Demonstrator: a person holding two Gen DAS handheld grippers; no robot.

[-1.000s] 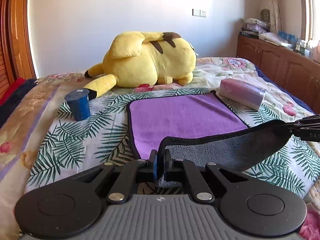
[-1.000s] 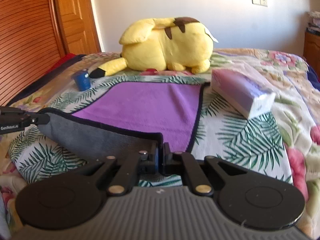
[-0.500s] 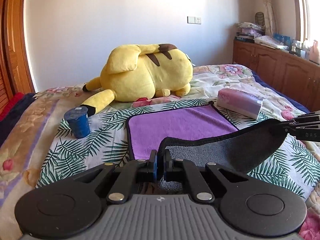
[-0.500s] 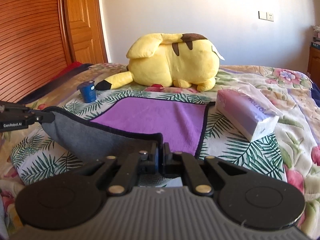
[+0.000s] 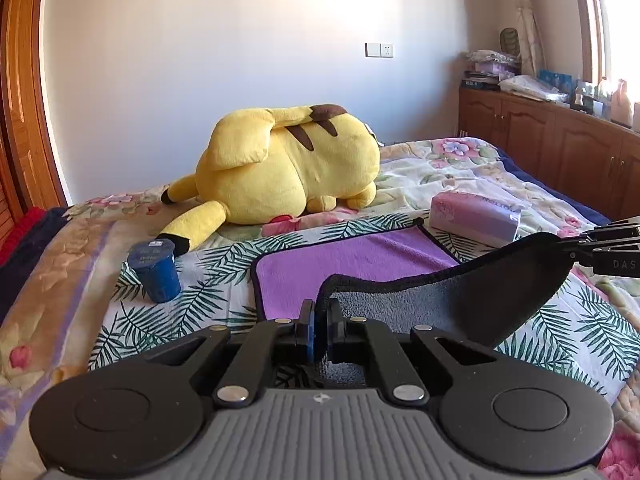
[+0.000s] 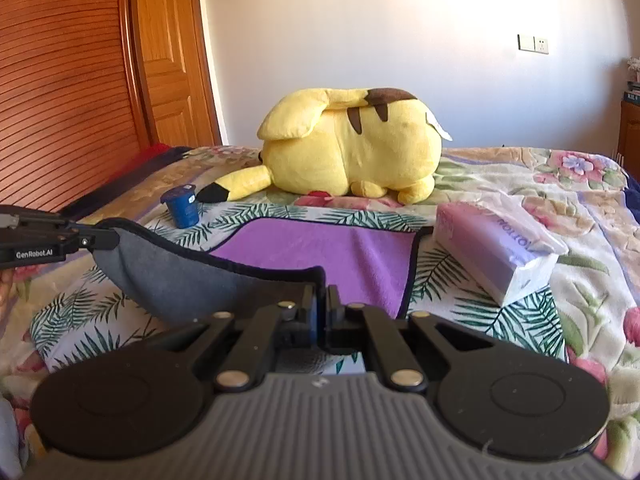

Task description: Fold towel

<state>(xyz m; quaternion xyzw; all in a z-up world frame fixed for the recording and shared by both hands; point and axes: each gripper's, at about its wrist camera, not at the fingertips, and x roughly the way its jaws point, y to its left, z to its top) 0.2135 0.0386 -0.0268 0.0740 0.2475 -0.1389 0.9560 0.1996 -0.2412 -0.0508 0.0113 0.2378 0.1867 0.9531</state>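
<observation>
— Claws first: what do the 2 have?
— Left claw (image 5: 319,330) is pinched tight on 1 near corner of the towel (image 5: 352,258); right claw (image 6: 320,320) is clamped on the other near corner.
— And the towel (image 6: 320,252)?
— Near edge is lifted off the bed (image 5: 132,320), grey underside sagging between the claws; its purple far half lies flat.
— Around it?
— Blue cup (image 5: 155,270) to its left, tissue pack (image 6: 492,252) to its right, yellow plush (image 5: 288,168) beyond.

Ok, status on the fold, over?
Left gripper and right gripper shut on towel near corners, near edge lifted. Tissue pack and blue cup flank it.
</observation>
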